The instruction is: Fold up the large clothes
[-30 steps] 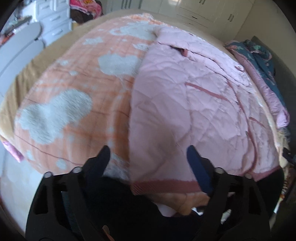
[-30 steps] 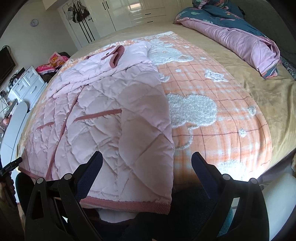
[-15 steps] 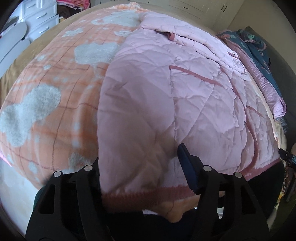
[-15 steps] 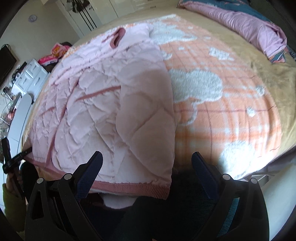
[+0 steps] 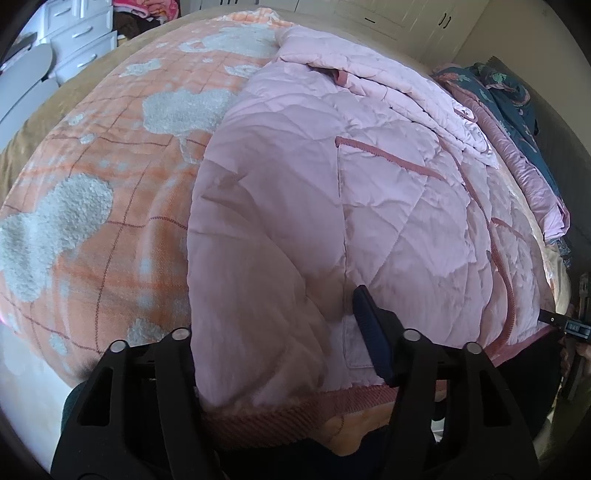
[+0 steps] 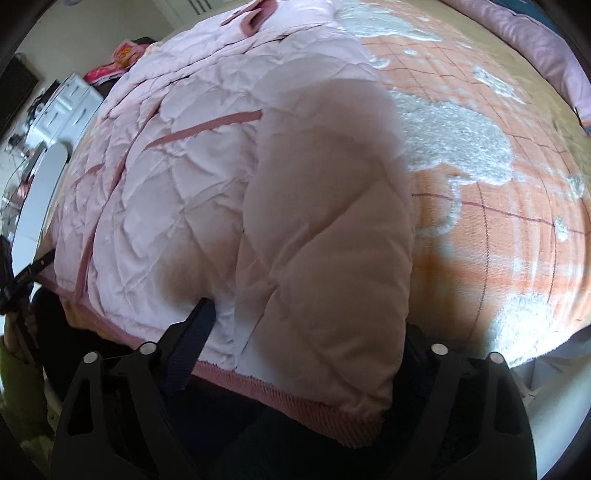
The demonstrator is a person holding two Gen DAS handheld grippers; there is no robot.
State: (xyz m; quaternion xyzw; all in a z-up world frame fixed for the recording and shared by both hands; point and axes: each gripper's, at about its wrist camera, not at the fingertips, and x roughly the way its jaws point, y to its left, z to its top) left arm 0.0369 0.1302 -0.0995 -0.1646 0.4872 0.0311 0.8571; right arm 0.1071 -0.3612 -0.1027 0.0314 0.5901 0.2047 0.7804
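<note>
I have both tools down at the near hem of a pink quilted jacket [image 5: 369, 184] that lies flat on an orange plaid blanket [image 5: 92, 229] with fluffy white patches, spread over the bed. The jacket stretches away from me, its collar at the far end and its ribbed, darker pink hem [image 5: 266, 417] hanging over the bed edge closest to the cameras.

In the left wrist view, my left hand-held gripper [image 5: 280, 332] straddles the jacket's left corner. Its right blue fingertip [image 5: 369, 332] presses on top of the quilted fabric beside the front opening, while the other finger is hidden behind the folded side edge. The jaws stand spread with a thick bunch of fabric between them; I cannot tell whether they are biting it yet.

In the right wrist view, my right hand-held gripper [image 6: 306, 332] sits at the opposite corner of the same hem [image 6: 314, 410]. Its left blue fingertip [image 6: 195, 332] rests on the pale panel near the front edge, and the puffed side of the jacket [image 6: 325, 221] bulges up and covers the other finger. Again the jaws are wide around the fabric, and a firm pinch is not something I can confirm.

A rolled lilac and dark floral duvet [image 5: 517, 122] lies along the far right side of the bed. A white chest of drawers [image 5: 81, 33] stands beyond the bed's left corner.
</note>
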